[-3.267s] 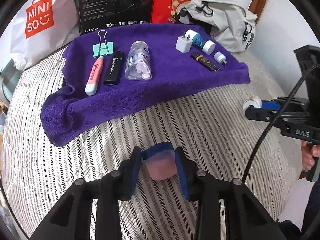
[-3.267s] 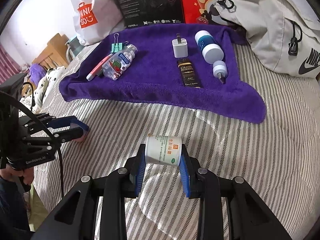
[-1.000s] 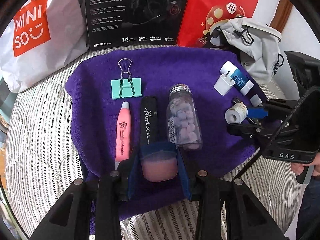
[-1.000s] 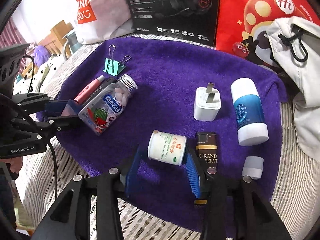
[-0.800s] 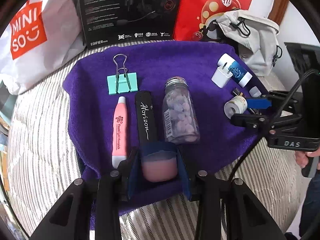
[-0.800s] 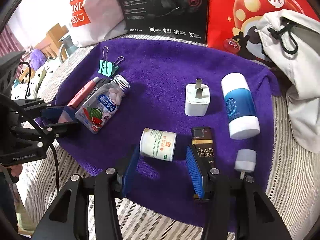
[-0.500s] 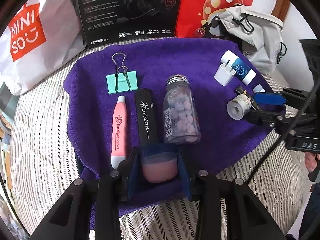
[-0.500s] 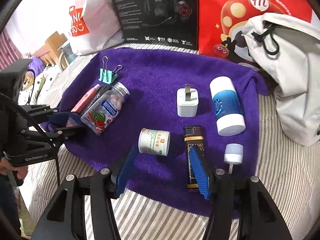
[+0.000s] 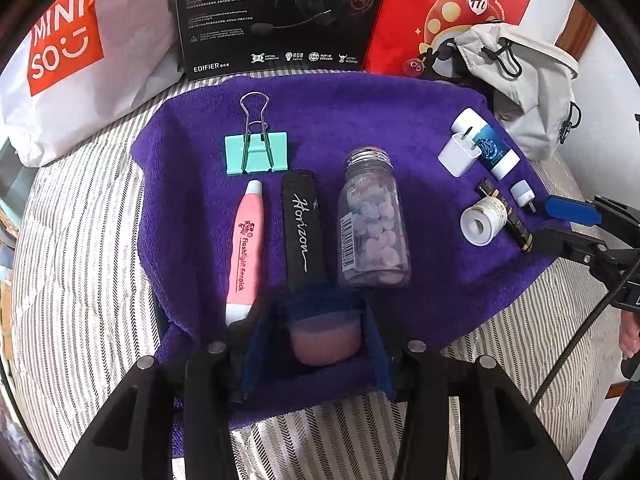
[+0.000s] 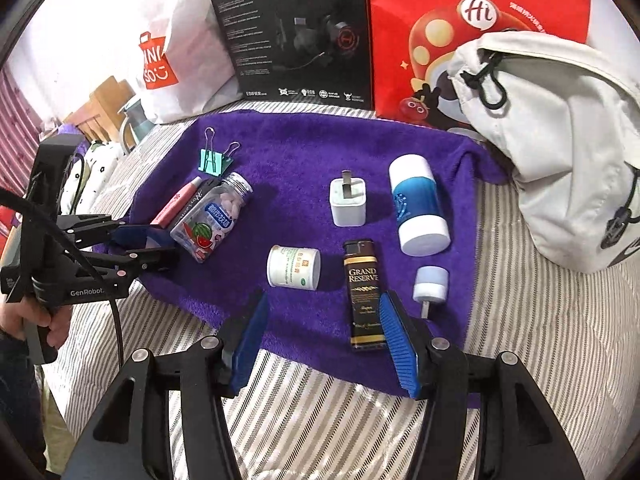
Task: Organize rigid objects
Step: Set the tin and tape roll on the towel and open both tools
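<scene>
Nearby, lighter (image 10: 363,294) & white jar (image 10: 294,267) flank open R gripper (image 10: 320,344).

A white bag (image 9: 76,64) at ten o'clock reads "MINISO"; the black box (image 9: 276,12) at twelve reads "EDIFIER". The black lighter (image 9: 303,232) says "Horizon", the pink pen (image 9: 246,240) "Flashlight", the dark lighter (image 10: 363,292) "GRAND RESERVE", the left gripper (image 10: 150,245) "GenRobot".

A striped bed (image 9: 76,264) carries a purple towel (image 9: 360,120); a white shopping bag (image 9: 88,40), boxes and a grey backpack (image 10: 560,152) lie behind.
</scene>
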`<state>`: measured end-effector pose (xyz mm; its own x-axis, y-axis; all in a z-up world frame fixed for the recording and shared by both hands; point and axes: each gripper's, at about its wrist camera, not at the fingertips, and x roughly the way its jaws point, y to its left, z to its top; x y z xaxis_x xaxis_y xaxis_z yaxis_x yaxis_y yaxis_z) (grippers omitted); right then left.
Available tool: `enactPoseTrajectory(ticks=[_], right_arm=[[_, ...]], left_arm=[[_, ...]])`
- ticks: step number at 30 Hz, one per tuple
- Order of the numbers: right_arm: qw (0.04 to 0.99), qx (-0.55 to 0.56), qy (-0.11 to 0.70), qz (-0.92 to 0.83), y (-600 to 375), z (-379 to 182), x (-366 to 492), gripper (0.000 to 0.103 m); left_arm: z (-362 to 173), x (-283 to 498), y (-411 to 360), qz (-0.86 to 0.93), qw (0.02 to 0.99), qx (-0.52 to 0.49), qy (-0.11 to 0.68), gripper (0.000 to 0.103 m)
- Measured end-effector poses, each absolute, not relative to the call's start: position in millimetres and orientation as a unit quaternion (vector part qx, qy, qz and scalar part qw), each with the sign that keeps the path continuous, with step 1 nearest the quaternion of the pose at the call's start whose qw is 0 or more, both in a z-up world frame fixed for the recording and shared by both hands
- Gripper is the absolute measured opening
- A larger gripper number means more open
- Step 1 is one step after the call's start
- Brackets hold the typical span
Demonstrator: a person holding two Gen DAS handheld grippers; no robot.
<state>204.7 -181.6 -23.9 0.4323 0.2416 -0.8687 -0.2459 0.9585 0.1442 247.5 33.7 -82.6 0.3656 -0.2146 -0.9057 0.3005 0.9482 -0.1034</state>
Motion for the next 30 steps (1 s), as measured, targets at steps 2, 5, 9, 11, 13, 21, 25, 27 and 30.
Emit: enactPoseTrajectory(ticks=[2,5,9,11,13,21,25,27,30], right_arm=[[0.847,-0.001,0.512,0.142,-184,-23,203,0.057],[0.848,0.002,0.512,0.137,-188,-21,197,0.058],[0.851,0.004,0.510,0.124,-193,-20,190,0.061],[0.851,0.010,0.512,0.115,-196,-20,186,0.061],[0.850,0.020,0.515,0.106,-200,-21,184,0.062],[0.850,0.048,0.520,0.069,-210,-18,166,0.084],[0.850,0.049,0.523,0.047,-210,-16,157,0.103],[0.852,0.044,0.521,0.033,-209,-14,150,0.103],[0.851,0.041,0.523,0.027,-206,-12,139,0.103]], left_arm=[[-83,248,33,-0.150,0.825,0.042,0.544,0.046],[-83,249,33,-0.140,0.824,0.043,0.547,0.052],[-81,249,39,-0.140,0.820,0.030,0.554,0.059],[-81,248,40,-0.141,0.820,0.025,0.555,0.061],[-79,246,42,-0.140,0.820,0.021,0.555,0.063],[-51,218,50,-0.135,0.834,0.011,0.535,0.092],[-34,193,49,-0.128,0.848,0.018,0.514,0.103],[-31,183,47,-0.125,0.849,0.014,0.513,0.103],[-30,169,46,-0.110,0.853,0.000,0.511,0.103]])
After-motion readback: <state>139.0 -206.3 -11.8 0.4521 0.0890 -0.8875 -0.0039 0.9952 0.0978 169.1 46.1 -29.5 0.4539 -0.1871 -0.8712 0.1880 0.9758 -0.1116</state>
